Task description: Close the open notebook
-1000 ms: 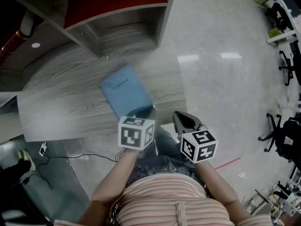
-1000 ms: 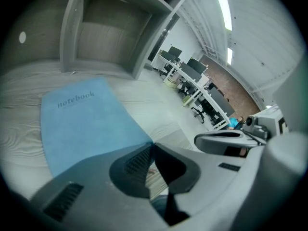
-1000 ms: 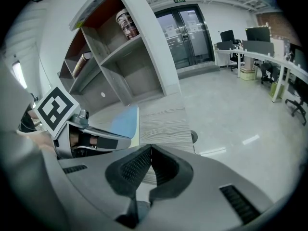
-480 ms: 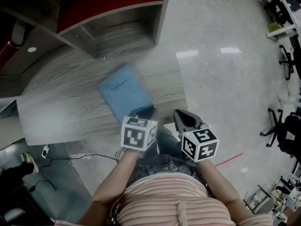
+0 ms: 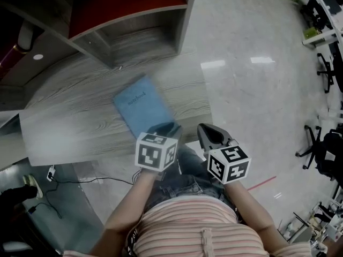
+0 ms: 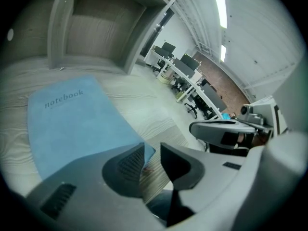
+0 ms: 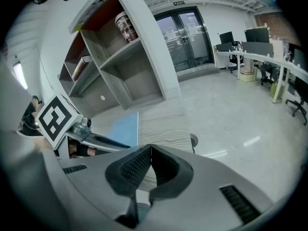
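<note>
The blue notebook (image 5: 143, 107) lies shut and flat on the grey wood desk (image 5: 75, 125), cover up with the word "notebook" on it (image 6: 72, 124). My left gripper (image 5: 164, 128) is at its near right corner, and its jaws are opening. That corner (image 6: 148, 153) sits in the gap between them, and the pads (image 6: 129, 165) do not press on it. Just to the right, off the desk's edge, my right gripper (image 5: 210, 135) is shut with nothing in it (image 7: 150, 149). The notebook (image 7: 126, 126) also shows in the right gripper view.
A grey shelf unit (image 5: 134, 33) with a red back panel stands at the desk's far side, holding a jar (image 7: 126, 27). Glossy floor (image 5: 252, 90) spreads to the right, with office chairs (image 5: 321, 149) and desks beyond. Cables (image 5: 59, 173) lie on the floor at left.
The left gripper's jaws have parted slightly at the notebook's near corner. The notebook and both hands have stayed in place.
</note>
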`<state>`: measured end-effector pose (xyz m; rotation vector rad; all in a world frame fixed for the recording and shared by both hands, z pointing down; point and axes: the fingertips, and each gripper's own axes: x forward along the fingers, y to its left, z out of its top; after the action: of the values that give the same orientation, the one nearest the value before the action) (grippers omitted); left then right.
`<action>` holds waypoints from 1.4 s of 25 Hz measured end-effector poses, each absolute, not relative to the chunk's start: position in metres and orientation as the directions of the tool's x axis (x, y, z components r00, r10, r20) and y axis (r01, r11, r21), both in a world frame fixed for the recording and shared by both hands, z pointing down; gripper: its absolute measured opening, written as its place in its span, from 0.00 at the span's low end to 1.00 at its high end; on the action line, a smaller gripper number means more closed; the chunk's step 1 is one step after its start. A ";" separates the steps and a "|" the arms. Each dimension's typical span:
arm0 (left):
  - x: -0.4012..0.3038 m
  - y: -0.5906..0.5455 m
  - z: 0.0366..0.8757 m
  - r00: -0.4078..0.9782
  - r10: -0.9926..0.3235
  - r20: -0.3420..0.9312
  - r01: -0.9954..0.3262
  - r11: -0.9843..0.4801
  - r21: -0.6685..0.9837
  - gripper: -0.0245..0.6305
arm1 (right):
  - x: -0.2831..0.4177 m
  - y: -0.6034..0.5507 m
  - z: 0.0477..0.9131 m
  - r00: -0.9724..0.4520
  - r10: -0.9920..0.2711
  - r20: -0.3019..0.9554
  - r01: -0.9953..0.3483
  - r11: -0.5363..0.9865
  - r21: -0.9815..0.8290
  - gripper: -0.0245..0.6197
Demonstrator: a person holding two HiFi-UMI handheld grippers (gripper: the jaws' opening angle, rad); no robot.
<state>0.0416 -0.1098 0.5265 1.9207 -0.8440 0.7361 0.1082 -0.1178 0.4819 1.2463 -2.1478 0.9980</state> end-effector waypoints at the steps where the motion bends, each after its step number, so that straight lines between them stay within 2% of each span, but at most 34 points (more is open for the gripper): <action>1: 0.041 -0.110 0.526 0.602 -0.263 0.754 -0.784 -0.375 0.495 0.19 | 0.108 -0.119 0.480 -0.485 -0.544 0.685 -0.874 0.329 -0.357 0.05; 8: 0.040 -0.118 0.512 0.649 -0.302 0.698 -0.753 -0.380 0.537 0.13 | 0.110 -0.124 0.471 -0.493 -0.560 0.666 -0.869 0.352 -0.347 0.05; 16: 0.031 -0.126 0.480 0.650 -0.429 0.627 -0.760 -0.380 0.528 0.06 | 0.101 -0.130 0.458 -0.531 -0.569 0.628 -0.845 0.405 -0.349 0.05; 24: 0.002 -0.129 0.447 0.575 -0.602 0.555 -0.817 -0.376 0.438 0.06 | 0.075 -0.130 0.446 -0.600 -0.531 0.599 -0.793 0.497 -0.354 0.05; 35: -0.041 -0.112 0.434 0.459 -0.720 0.520 -0.871 -0.252 0.421 0.06 | 0.044 -0.130 0.421 -0.670 -0.523 0.528 -0.723 0.620 -0.304 0.05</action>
<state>-0.0407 -0.1118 0.4339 2.0379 -1.3217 0.2883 0.0439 -0.1302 0.4210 0.9926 -2.4567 0.7083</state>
